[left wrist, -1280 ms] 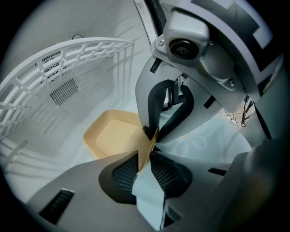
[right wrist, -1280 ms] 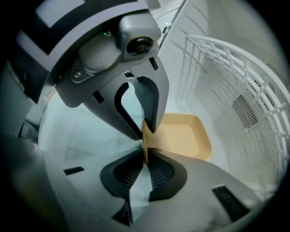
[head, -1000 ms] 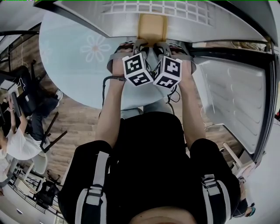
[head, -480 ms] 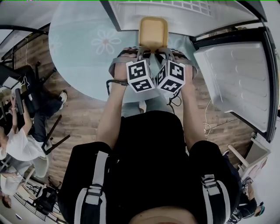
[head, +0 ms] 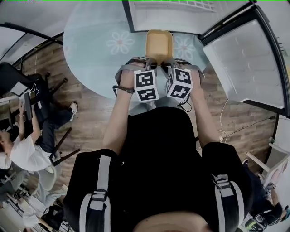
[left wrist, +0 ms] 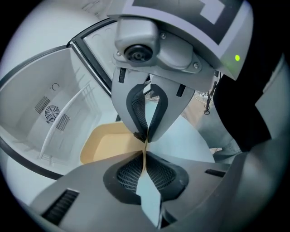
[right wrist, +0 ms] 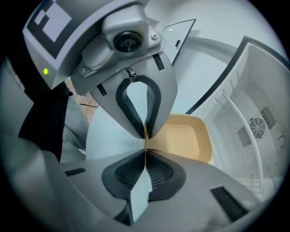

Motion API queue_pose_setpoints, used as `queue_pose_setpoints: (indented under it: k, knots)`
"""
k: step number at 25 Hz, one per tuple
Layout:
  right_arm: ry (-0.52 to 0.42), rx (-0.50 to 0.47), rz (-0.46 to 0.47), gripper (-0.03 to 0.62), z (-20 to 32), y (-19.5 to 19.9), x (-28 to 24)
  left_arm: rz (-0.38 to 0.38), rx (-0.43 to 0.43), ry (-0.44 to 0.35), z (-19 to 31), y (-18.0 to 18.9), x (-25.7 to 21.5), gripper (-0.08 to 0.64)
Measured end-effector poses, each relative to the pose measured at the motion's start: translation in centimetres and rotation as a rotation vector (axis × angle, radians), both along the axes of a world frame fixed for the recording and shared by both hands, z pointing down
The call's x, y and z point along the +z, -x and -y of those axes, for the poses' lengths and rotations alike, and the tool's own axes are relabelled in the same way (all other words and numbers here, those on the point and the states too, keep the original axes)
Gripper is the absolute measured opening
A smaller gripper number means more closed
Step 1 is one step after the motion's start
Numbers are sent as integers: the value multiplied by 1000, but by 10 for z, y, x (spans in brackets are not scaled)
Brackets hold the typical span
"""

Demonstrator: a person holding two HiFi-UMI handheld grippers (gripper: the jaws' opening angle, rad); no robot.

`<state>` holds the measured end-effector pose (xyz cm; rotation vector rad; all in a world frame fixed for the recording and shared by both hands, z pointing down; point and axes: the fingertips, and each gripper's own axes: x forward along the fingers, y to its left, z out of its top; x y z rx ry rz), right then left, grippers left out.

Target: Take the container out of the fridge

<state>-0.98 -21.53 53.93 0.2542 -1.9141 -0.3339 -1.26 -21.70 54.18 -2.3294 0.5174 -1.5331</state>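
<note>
A shallow tan container (head: 158, 45) hangs in front of the open fridge (head: 181, 13), above the pale blue rug. My left gripper (head: 149, 64) and right gripper (head: 168, 64) sit side by side on its near rim. In the left gripper view the jaws are closing, and the pads pinch the thin rim of the container (left wrist: 106, 145) at the gripper (left wrist: 145, 138). The right gripper (right wrist: 146, 136) is closing the same way, with its pads pressed on the rim of the container (right wrist: 186, 138). The container looks empty.
The fridge door (head: 249, 54) stands open at the right. A round pale blue rug with flowers (head: 97, 50) covers the wooden floor below. A person (head: 20, 152) sits at the left near black chairs. The white fridge interior (left wrist: 50, 113) shows a wire shelf and a fan grille.
The container has come out of the fridge towards me with both grippers on it. The fridge opening has slid towards the top of the head view.
</note>
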Motion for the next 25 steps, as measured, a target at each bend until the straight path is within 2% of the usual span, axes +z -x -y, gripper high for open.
queue_pose_setpoints:
  k: [13, 25]
  knots:
    - [23, -3, -80, 17, -30, -7, -2, -73, 29, 45, -31, -8, -1, 34]
    - [-3, -12, -99, 17, -33, 3, -10, -85, 30, 50, -36, 2, -7, 37]
